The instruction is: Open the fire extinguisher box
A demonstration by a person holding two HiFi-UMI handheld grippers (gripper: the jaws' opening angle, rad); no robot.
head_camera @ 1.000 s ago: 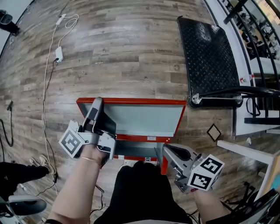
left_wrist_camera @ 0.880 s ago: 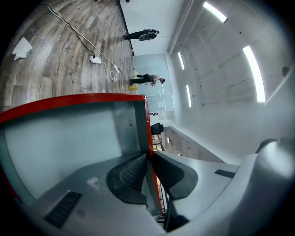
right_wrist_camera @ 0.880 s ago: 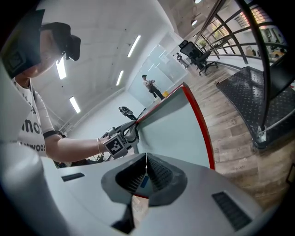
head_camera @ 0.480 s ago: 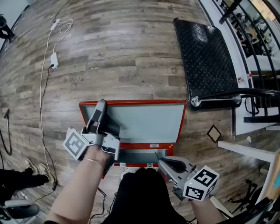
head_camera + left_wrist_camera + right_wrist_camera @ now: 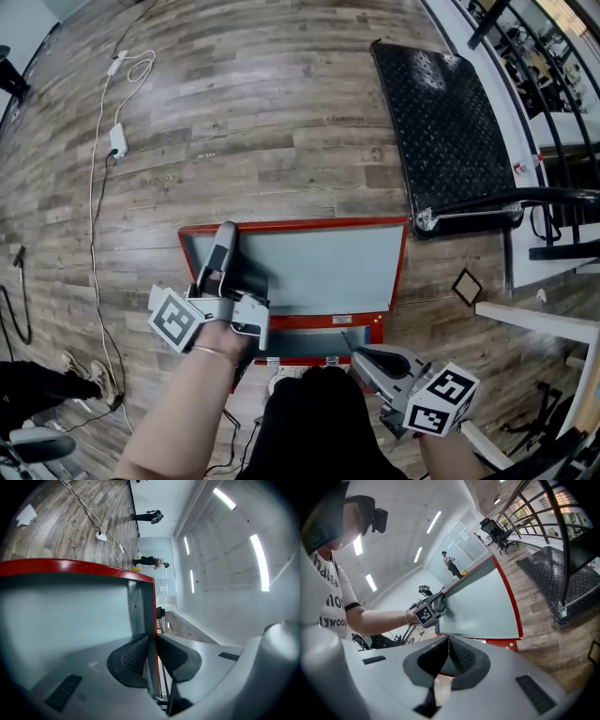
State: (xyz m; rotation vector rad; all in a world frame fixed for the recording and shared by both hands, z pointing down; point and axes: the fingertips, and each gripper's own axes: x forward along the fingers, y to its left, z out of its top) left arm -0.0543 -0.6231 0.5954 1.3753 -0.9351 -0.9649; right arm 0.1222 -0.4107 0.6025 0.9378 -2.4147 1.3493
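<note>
The box [image 5: 323, 322] sits on the wood floor [image 5: 262, 112] just below me. It has a red shell, and its lid [image 5: 319, 267] is swung up so the pale grey inner face shows in the head view. A narrow strip of the box's inside shows on my side of the lid.

My left gripper [image 5: 225, 232] reaches onto the lid's left edge, toward the far corner. In the left gripper view that edge, a grey flange with a red outer line, runs straight up between the two pads [image 5: 133, 654]. The jaws are opening. Both pad tips look to touch the edge, one on each face, and the gap is wider toward the base of the fingers. In that view the lid panel lies left of the fingers and open room lies right of them.

My right gripper [image 5: 354, 345] is low by the box's near right corner, just beside the red shell. I cannot tell from the head view whether it touches. In the right gripper view its pads meet at the tips with nothing between them. The lid stands beyond them, well apart, and the left gripper shows there at the lid's far edge.

A black mat [image 5: 441, 122] lies off to the right of the box, clear of it. A white cable [image 5: 117, 141] trails across the floor far to the left.
</note>
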